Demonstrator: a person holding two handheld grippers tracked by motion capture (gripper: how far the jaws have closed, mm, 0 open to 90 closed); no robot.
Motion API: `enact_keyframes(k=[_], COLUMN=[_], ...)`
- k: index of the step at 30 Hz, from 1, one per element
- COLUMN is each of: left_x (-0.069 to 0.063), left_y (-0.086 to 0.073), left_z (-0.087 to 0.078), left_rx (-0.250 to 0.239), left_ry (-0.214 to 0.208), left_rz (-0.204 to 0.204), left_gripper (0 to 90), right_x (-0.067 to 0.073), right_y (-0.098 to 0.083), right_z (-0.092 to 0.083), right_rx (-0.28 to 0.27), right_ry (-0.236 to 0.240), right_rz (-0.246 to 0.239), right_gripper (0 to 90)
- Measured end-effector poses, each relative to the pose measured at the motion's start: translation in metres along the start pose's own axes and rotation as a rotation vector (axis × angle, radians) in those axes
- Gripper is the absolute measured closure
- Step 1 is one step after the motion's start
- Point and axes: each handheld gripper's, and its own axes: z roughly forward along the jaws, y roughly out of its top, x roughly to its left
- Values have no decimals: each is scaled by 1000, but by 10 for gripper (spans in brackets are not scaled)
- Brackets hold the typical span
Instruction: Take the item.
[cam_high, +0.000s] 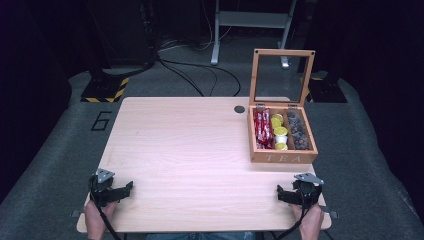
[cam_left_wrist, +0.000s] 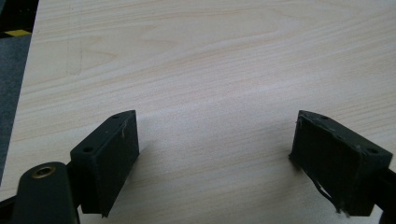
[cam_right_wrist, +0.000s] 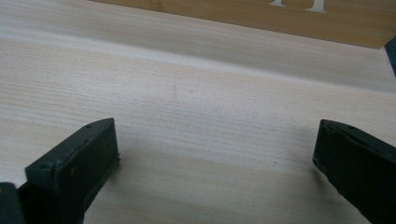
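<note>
A wooden tea box (cam_high: 282, 158) marked TEA stands at the table's right side, its glass lid (cam_high: 282, 77) upright and open. Inside lie red sachets (cam_high: 262, 129), yellow and white capsules (cam_high: 279, 132) and dark grey packets (cam_high: 297, 131), each in its own compartment. My left gripper (cam_high: 121, 189) rests at the front left corner, open, nothing between its jaws (cam_left_wrist: 215, 158). My right gripper (cam_high: 286, 194) rests at the front right edge, open and empty (cam_right_wrist: 215, 163). The box's front wall (cam_right_wrist: 261, 13) shows at the top of the right gripper view.
The light wood table (cam_high: 190, 150) has a round cable hole (cam_high: 239, 109) near its back edge, left of the box. Behind the table are a stand base with yellow-black tape (cam_high: 105, 90), floor cables (cam_high: 200, 75) and a white frame leg (cam_high: 216, 35).
</note>
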Motion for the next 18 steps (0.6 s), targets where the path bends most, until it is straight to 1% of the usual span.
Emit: enact_keyframes(k=[1,2,4,5,6,7,8,9,11,12,13,14,16,18], left_x=[0,0,0,1,0,0,0,0,0,0,0,0,0,-1], left_y=[0,0,0,0,0,0,0,0,0,0,0,0,0,0], left_z=[0,0,1,0,1,1,1,1,2,2,2,3,3,3], left_rx=[5,-2,-9,0,-6,-4,-4,-2,17,17,32,38,35,36], left_ry=[-1,-3,1,-4,-3,-6,-6,-13,-23,-23,-29,-30,-28,-30], left_rz=[-1,-14,-16,-14,-17,-18,-18,-10,3,3,9,12,9,10], left_gripper=[148,148,148,148,147,147,144,130,76,48,14,14,1,1], right_x=[1,0,0,-1,-2,-3,-3,-2,-1,-1,2,2,3,6], right_y=[1,1,2,2,3,4,4,7,10,10,13,13,17,24], right_z=[0,0,0,0,-1,-2,-2,-6,-11,-11,-16,-16,-20,-25], right_rx=[-3,10,15,13,15,-2,-2,-4,-10,-10,-18,-18,-23,-21], right_ry=[-3,2,1,8,10,32,32,50,64,64,72,72,82,91], right_rz=[8,4,13,16,20,33,33,50,48,48,44,44,41,31], right_gripper=[0,0,0,0,0,0,0,0,0,0,1,1,2,2])
